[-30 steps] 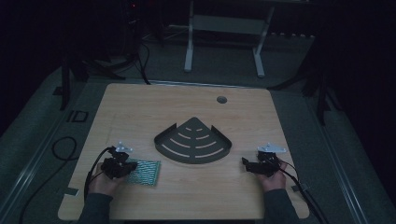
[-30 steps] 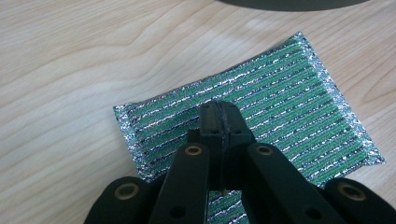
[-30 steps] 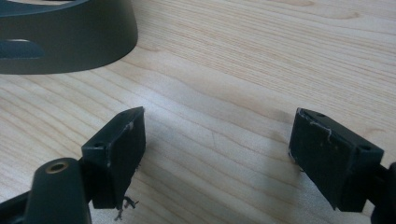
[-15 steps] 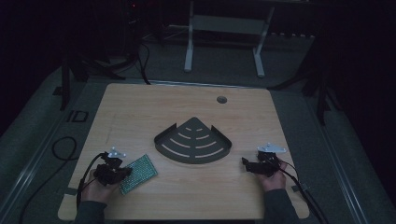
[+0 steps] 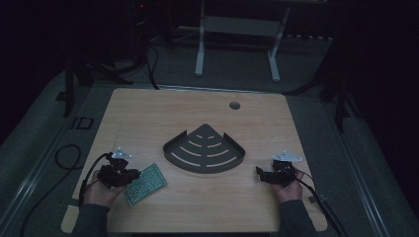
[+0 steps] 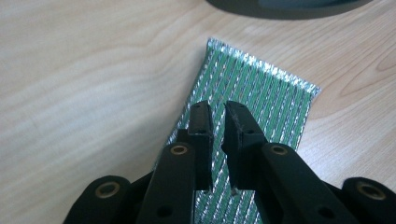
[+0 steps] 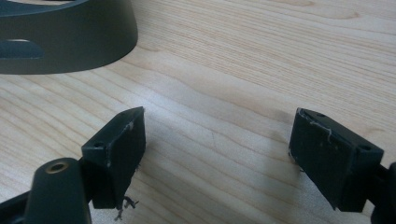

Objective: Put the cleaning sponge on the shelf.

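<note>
The left hand-held gripper has swung the green pad askew, nearer the table edge.

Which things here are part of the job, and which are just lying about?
In play: left gripper, nearly shut over the green ribbed pad; likely the dark fan-shaped tray.
Idle: right gripper, open over bare table.

Black tongs, brass screws, grey sleeves
</note>
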Demonstrator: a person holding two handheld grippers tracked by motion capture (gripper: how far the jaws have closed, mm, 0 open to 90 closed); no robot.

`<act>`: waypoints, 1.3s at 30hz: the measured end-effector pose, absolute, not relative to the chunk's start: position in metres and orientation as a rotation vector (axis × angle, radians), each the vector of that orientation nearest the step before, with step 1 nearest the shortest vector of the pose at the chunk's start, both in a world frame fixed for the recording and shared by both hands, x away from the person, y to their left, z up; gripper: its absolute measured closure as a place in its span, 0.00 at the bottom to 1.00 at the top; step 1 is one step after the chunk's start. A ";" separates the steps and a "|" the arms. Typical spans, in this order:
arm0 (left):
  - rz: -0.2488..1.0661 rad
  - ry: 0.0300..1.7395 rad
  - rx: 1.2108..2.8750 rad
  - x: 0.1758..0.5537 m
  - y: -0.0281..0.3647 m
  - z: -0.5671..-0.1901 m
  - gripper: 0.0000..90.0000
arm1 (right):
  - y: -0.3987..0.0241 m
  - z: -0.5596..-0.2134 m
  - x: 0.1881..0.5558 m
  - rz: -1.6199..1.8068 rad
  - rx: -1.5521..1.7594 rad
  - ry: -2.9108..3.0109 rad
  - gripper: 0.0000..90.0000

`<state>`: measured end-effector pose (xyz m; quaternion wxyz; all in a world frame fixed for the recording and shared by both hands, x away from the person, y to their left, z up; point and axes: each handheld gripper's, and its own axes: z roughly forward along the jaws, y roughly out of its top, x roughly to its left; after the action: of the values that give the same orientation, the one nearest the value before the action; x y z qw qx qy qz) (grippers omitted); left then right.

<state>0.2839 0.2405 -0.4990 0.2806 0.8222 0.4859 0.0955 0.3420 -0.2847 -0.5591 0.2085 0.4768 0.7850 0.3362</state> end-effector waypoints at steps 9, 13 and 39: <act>0.246 1.223 2.275 0.298 0.239 -0.485 0.89 | -0.285 -0.559 0.342 0.937 1.327 2.183 0.20; 0.235 1.200 2.314 0.305 0.237 -0.481 0.89 | -0.285 -0.559 0.342 0.936 1.326 2.184 0.20; 0.135 1.139 2.522 0.337 0.229 -0.484 0.92 | -0.285 -0.559 0.342 0.936 1.326 2.183 0.20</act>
<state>0.3372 0.2286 -0.4844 0.1843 0.8947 0.4040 0.0479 0.3420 -0.2847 -0.5592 0.2088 0.4766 0.7848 0.3366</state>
